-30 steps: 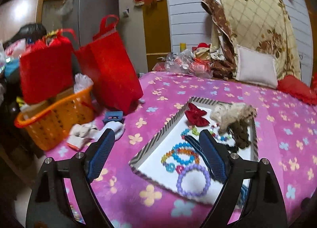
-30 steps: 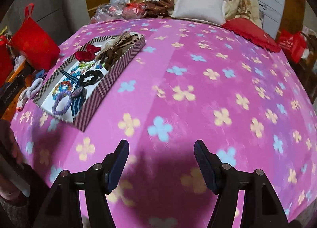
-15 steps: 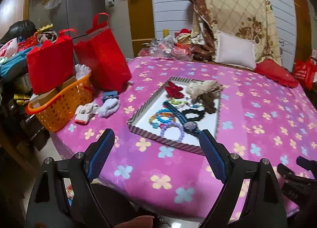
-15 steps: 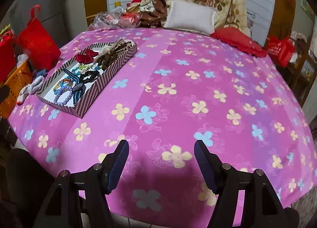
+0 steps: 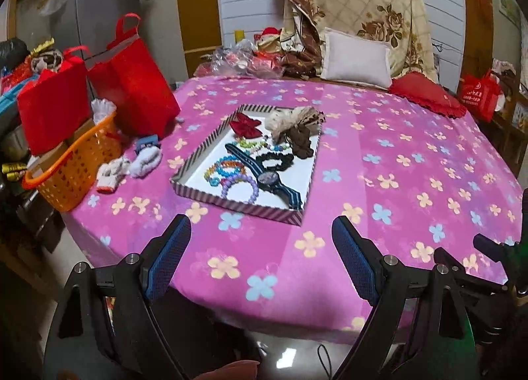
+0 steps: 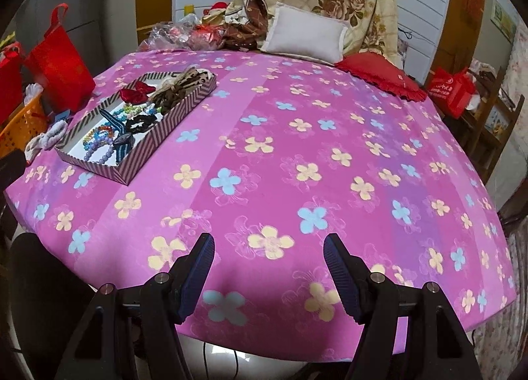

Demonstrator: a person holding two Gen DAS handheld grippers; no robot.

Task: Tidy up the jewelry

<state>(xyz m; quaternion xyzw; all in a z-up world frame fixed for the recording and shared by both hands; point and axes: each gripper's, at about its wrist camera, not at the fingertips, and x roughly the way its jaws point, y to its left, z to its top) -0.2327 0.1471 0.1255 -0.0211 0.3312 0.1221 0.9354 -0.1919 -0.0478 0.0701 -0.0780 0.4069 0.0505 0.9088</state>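
A striped tray [image 5: 231, 203] sits on the pink flowered table; it also shows in the right wrist view [image 6: 184, 107]. In it lie a red bow [image 5: 246, 125], beige and brown scrunchies [image 5: 295, 124], a black scrunchie [image 5: 275, 160], a blue-strapped watch [image 5: 269, 178], colourful bead bracelets [image 5: 224, 167] and a purple bead bracelet [image 5: 239, 187]. My left gripper [image 5: 260, 248] is open and empty, held back near the table's front edge, well short of the tray. My right gripper [image 6: 269, 264] is open and empty over the front edge, far right of the tray.
An orange basket [image 5: 71, 168], red bags [image 5: 132, 83] and small white cloth items [image 5: 132, 163] crowd the table's left side. A white pillow [image 5: 354, 58], a red cushion [image 5: 427, 99] and a quilt stand at the back. The right gripper's body [image 5: 488, 267] shows at lower right.
Both grippers have pulled back and up from the table, away from the tray. The tray now looks smaller and farther off. Both stay open and empty.
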